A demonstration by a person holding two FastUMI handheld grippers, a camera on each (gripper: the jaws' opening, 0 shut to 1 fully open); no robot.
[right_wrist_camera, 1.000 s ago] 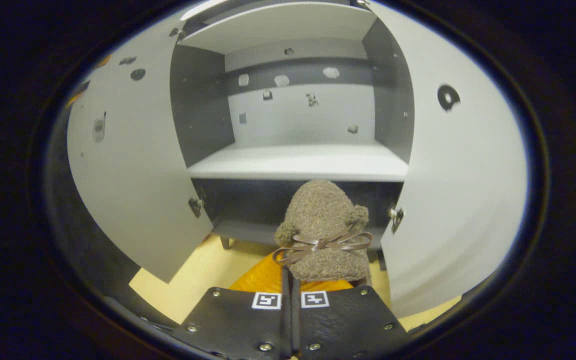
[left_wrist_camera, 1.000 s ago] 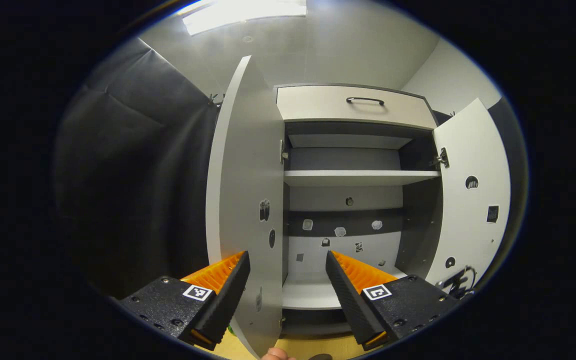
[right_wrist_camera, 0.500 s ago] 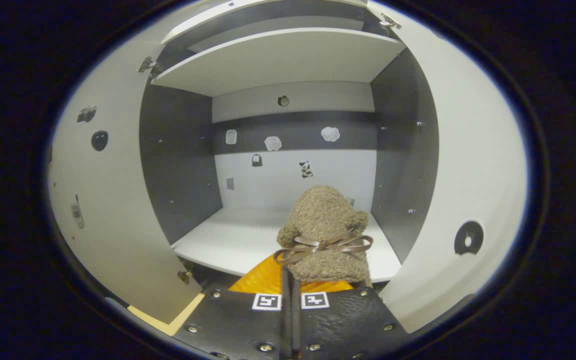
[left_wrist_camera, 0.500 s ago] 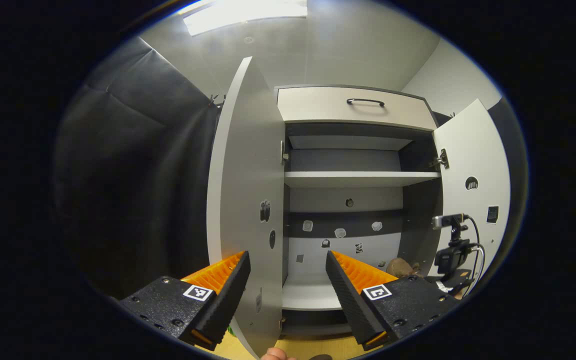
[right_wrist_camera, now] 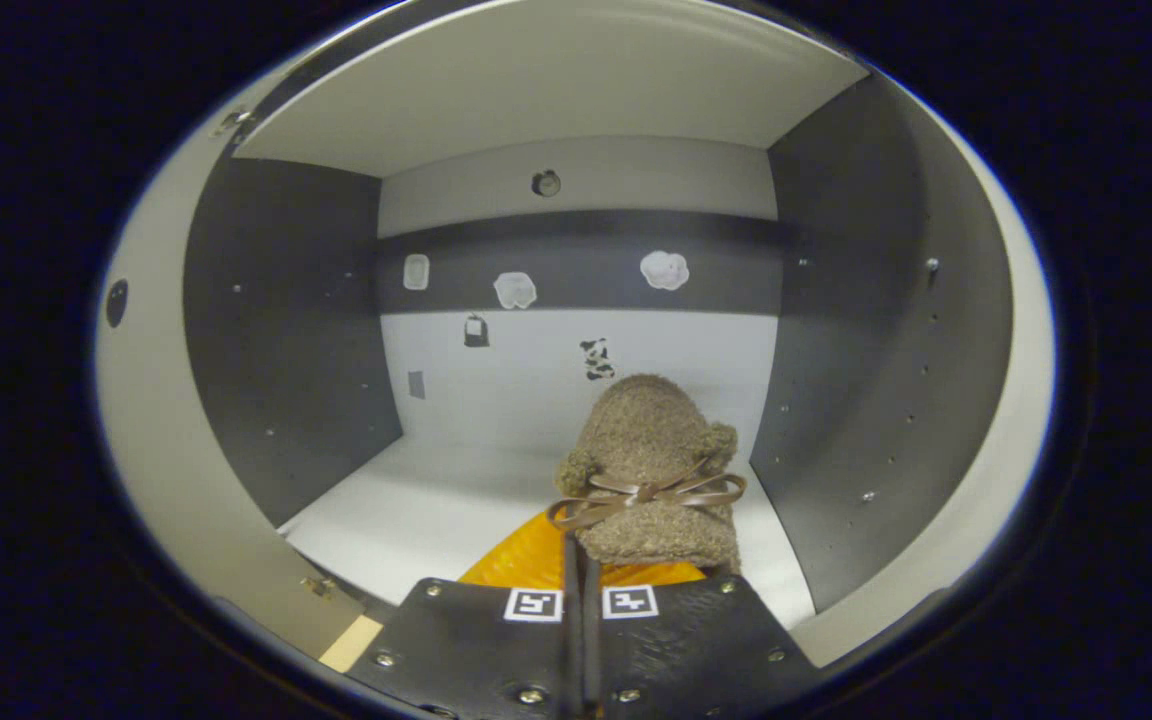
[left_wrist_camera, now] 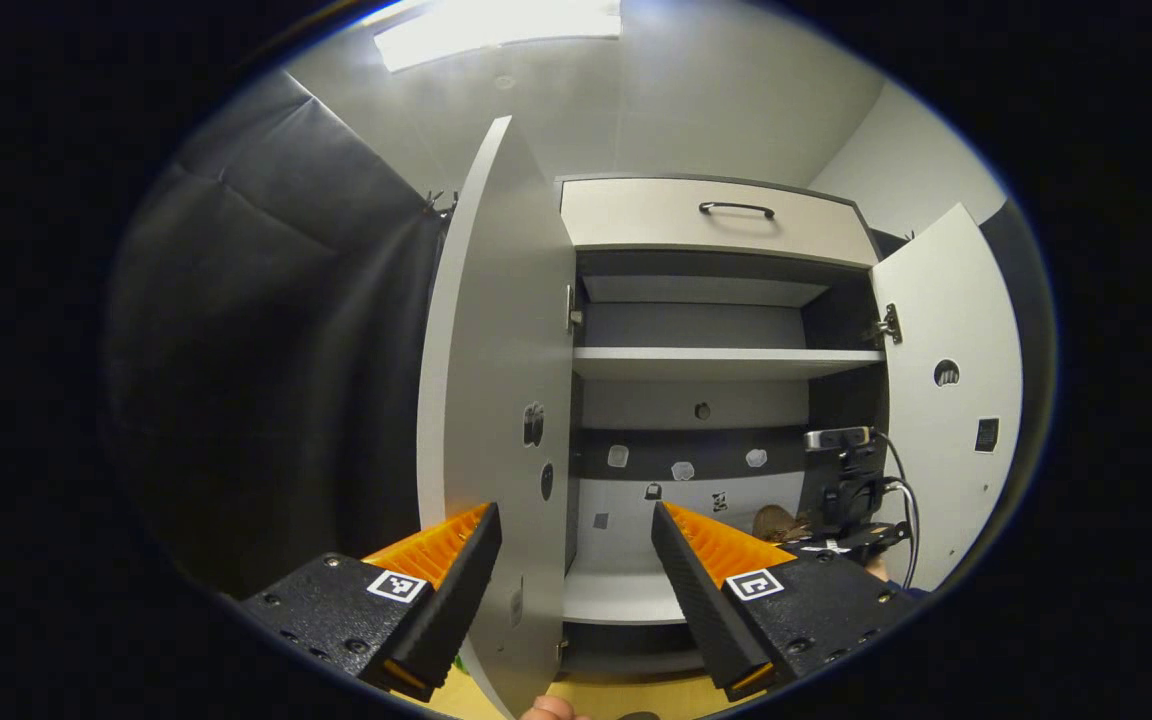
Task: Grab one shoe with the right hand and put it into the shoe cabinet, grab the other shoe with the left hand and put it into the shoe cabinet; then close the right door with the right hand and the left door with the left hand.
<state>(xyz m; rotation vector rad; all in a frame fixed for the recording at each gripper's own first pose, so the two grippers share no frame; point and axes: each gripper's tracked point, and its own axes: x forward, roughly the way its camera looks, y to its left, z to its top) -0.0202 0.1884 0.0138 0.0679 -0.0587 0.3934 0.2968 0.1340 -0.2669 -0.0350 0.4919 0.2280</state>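
Fingers of the right gripper (right_wrist_camera: 584, 585) pinch the heel of the shoe (right_wrist_camera: 648, 470), toe pointing into the cabinet.

Seen in the right gripper view, the shoe's long axis runs straight away from the fingers toward the back wall, and it hangs over the right half of the bottom shelf (right_wrist_camera: 406, 510), close to the right side wall (right_wrist_camera: 856, 400); I cannot tell whether the sole touches the shelf yet. Half a second ago the shoe sat at the shelf's front edge with both doors framing it; now it is well inside and the upper shelf roofs the view. In the left gripper view the left gripper (left_wrist_camera: 576, 570) has its fingers spread and empty, near the left door (left_wrist_camera: 496, 400), while the right gripper (left_wrist_camera: 851, 500) shows farther inside the cabinet than before. The right hand is plainly the nearer one for setting this shoe down.
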